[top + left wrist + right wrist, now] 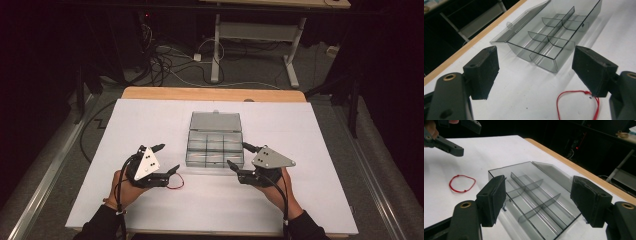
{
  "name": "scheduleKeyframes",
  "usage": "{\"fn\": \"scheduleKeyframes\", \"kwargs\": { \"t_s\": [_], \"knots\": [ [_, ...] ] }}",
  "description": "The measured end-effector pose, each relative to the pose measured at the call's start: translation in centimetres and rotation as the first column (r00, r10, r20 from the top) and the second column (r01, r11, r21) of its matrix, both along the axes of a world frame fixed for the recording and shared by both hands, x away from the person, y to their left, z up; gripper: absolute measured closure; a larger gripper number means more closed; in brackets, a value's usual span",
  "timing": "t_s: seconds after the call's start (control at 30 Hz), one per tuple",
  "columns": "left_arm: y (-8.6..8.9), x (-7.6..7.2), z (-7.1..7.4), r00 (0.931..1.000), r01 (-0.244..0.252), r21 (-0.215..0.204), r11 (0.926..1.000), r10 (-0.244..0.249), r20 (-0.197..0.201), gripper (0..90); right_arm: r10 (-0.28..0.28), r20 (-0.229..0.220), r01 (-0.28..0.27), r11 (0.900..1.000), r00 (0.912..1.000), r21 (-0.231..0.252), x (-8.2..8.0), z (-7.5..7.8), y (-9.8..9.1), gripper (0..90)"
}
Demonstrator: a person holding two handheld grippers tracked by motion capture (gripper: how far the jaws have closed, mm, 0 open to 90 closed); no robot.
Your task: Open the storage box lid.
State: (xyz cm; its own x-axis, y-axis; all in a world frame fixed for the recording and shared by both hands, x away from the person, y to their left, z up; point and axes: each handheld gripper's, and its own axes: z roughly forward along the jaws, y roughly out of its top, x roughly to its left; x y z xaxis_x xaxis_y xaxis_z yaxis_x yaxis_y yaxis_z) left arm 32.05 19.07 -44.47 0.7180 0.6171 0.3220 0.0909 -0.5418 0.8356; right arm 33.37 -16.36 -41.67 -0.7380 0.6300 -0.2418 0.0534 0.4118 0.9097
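Broadly, one white surface (150,120) lies bare along its edges. One clear box (215,145) sits mid-surface, lid flat open behind, six compartments. Two grippers flank its near corners: left gripper (167,159) and right gripper (239,155), fingers spread, holding nothing. One red loop (176,183) lies beside the left.

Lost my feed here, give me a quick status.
Left gripper and right gripper: jaws open, empty. Open clear box between them, compartments look empty. Red loop on the table by the left gripper. Nothing blocking.
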Motion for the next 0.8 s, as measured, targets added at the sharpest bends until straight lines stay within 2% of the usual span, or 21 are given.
{"fn": "scheduleKeyframes", "kwargs": {
  "t_s": [0.13, 0.23, 0.33, 0.43, 0.53, 0.63, 0.7, 0.8],
  "knots": [
    [0.6, -0.8, -0.5, 1.0, 0.0, 0.005, 1.0, 0.0, -0.009, 21.2, 0.019, -0.004, -0.019, 0.9998, 0.9998, -0.007, -0.3, 0.0, 0.6, 29.9],
    [1.3, -1.5, -1.1, 0.9997, -0.005, -0.006, 1.0, 0.005, -0.024, 21.2, 0.041, -0.013, -0.041, 0.9991, 0.9991, -0.01, -0.5, -0.1, 1.2, 29.9],
    [1.7, -2.3, -1.8, 0.9993, -0.006, 0.015, 0.9999, 0.006, -0.038, 21.2, 0.072, -0.033, -0.072, 0.9971, 0.9969, -0.022, -0.7, -0.3, 2.0, 30.3],
    [2.3, -3.1, -2.3, 0.998, -0.003, -0.005, 1.0, 0.003, -0.063, 21.1, 0.106, -0.055, -0.109, 0.9931, 0.9928, -0.043, -1.0, -0.8, 3.0, 30.3],
    [2.8, -3.8, -2.9, 0.9967, -0.002, 0.007, 1.0, 0.002, -0.081, 21.1, 0.139, -0.072, -0.144, 0.9871, 0.9877, -0.071, -1.3, -1.4, 4.0, 30.7],
    [3.4, -4.3, -3.3, 0.9932, -0.01, -0.01, 0.9999, 0.009, -0.116, 18.1, 0.168, -0.098, -0.178, 0.9786, 0.9809, -0.103, -1.5, -2.1, 5.1, 31.0],
    [3.6, -4.6, -3.5, 0.9932, -0.007, 0.017, 0.9998, 0.009, -0.116, 17.8, 0.191, -0.118, -0.204, 0.9728, 0.9745, -0.11, -1.6, -2.5, 5.8, 31.3],
    [4.0, -4.8, -3.6, 0.9914, -0.009, 0.002, 1.0, 0.009, -0.131, 17.7, 0.216, -0.147, -0.236, 0.9628, 0.9652, -0.132, -1.8, -3.2, 6.9, 32.1]
  ]
}}
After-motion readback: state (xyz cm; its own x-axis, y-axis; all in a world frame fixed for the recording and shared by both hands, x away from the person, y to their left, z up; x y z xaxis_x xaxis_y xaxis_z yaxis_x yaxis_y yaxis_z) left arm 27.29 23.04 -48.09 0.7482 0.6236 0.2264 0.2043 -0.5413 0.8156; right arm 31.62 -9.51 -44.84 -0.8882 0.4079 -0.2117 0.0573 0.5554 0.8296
